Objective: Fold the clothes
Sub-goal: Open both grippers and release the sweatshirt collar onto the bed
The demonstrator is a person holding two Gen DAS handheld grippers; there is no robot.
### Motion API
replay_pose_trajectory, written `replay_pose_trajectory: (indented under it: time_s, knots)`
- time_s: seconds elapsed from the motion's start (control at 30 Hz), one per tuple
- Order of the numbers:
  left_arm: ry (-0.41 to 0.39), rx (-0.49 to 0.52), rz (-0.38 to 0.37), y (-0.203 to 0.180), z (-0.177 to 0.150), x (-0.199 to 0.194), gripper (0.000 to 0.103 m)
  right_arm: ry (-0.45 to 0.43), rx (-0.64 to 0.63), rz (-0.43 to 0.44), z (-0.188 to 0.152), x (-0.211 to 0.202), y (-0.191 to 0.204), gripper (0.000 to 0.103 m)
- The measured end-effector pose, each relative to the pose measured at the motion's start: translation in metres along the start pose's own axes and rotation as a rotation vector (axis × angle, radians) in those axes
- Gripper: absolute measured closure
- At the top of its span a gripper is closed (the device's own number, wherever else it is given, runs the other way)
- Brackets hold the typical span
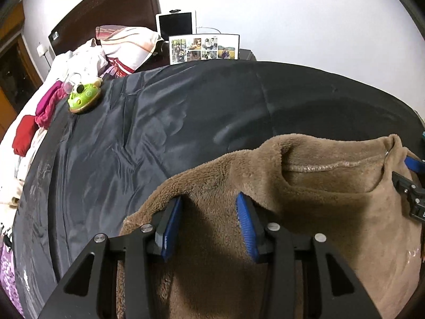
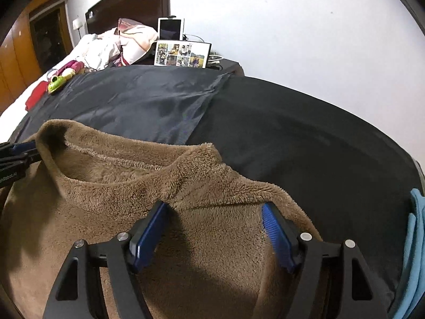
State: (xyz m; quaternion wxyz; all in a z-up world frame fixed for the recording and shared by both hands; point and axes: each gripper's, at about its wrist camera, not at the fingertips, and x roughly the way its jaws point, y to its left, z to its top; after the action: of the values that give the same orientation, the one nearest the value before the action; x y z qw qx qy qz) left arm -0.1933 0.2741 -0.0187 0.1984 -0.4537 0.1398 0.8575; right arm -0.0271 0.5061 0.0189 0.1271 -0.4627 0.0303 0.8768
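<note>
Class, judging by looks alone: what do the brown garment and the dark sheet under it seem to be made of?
Brown garment: probably plush fleece, matte, with fuzzy raised pile. Dark sheet: likely a thin synthetic or satin-like weave, given its faint sheen and sharp creases.

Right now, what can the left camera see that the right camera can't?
Only the left wrist view shows the purple flowery cloth at its lower left edge. Only the right wrist view shows the light blue cloth at its right edge and the orange wooden cupboards. Both show the fluffy brown top on the dark sheet, the green toy, the photo frame and the tablet. Both also show the left gripper and right gripper, each open over the top.
</note>
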Motion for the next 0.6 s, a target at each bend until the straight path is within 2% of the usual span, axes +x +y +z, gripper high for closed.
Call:
replay_pose_trajectory:
  time_s: [0.23,0.37,0.6]
  knots:
    - [0.004,0.027,0.02,-0.002,-0.003,-0.006,0.056,-0.014,-0.016,-0.039,0.004,-0.014,0.004,0.027]
    - [-0.017,0.064,0.044,-0.008,-0.009,-0.024,0.055,-0.092,-0.053,-0.072,0.004,-0.046,0.016,0.027]
    - [-0.072,0.097,0.025,-0.019,-0.031,-0.065,0.047,-0.229,-0.117,-0.109,-0.009,-0.107,0.043,0.027]
